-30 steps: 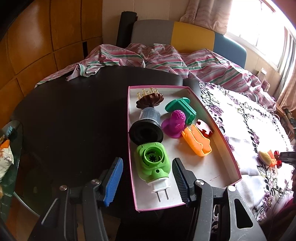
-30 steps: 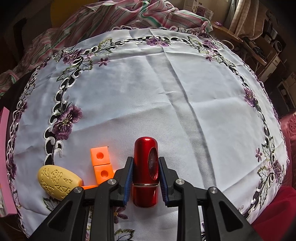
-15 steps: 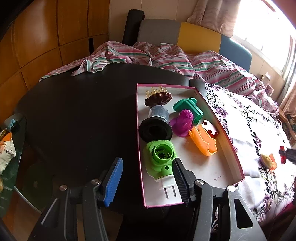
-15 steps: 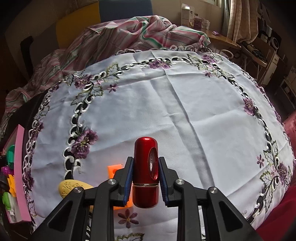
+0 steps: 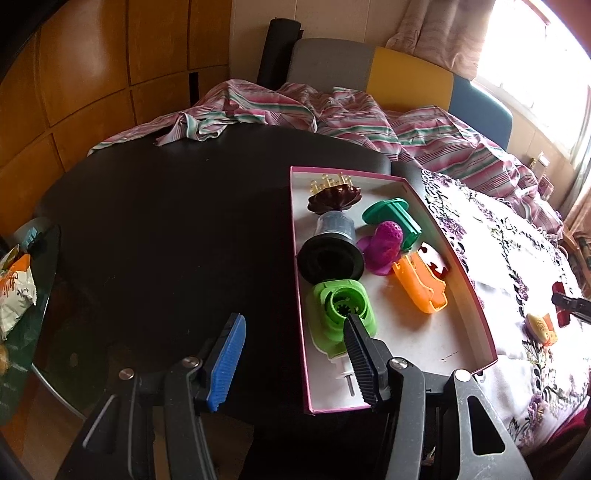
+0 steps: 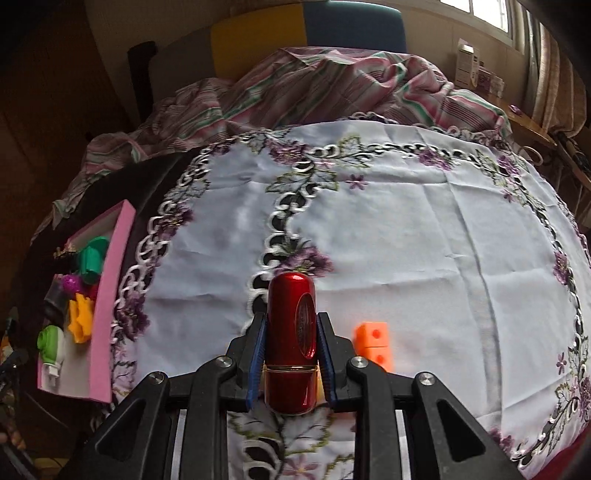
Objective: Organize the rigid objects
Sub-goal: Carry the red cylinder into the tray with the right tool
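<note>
Right gripper (image 6: pixel 290 354) pinches a red capsule-shaped case (image 6: pixel 291 332), long axis along its fingers, above the tablecloth (image 6: pixel 406 229); the pink-rimmed box (image 6: pixel 110 280) lies leftward. Left gripper (image 5: pixel 295 354), spread and empty, hovers beside that box.

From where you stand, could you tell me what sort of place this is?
Probably a lived-in room at home, a dining or sitting area. A dark round table carries an embroidered floral tablecloth, striped bedding is heaped against a cushioned bench, and curtains hang at a bright window.
</note>
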The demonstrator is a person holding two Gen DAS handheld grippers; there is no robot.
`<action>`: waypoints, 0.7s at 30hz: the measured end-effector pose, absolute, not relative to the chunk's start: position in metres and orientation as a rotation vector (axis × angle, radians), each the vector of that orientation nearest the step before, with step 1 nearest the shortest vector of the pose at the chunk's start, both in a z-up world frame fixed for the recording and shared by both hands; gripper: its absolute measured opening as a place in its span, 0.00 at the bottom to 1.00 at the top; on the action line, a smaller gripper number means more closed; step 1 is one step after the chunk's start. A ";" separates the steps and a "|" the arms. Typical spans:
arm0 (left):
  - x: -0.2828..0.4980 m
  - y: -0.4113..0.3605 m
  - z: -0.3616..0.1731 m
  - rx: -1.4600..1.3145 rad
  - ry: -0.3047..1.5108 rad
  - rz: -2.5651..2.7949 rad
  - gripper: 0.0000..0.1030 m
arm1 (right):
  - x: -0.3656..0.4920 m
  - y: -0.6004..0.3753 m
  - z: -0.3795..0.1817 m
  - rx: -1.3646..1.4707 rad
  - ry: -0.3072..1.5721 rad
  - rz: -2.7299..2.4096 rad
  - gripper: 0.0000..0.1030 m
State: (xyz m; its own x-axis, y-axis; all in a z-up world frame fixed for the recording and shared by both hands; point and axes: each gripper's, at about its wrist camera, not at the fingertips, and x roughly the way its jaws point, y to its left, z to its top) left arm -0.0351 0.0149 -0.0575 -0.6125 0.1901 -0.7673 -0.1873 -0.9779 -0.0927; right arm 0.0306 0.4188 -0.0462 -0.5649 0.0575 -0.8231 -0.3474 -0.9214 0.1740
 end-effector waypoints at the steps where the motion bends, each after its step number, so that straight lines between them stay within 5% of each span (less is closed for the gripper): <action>1: -0.035 0.015 -0.058 -1.261 -0.004 2.647 0.55 | 0.026 0.405 -0.044 -1.335 0.468 2.589 0.25; 21: -0.035 -0.003 -0.065 -1.297 -0.051 2.657 0.55 | -0.044 0.195 -0.057 -1.664 0.268 2.951 0.25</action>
State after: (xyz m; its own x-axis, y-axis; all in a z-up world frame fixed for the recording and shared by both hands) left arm -0.0355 -0.0027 -0.0648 -0.6017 0.1800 -0.7781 -0.1500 -0.9824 -0.1113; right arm -0.0444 0.1952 -0.0570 -0.4955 -0.2965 -0.8164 0.1446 -0.9550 0.2590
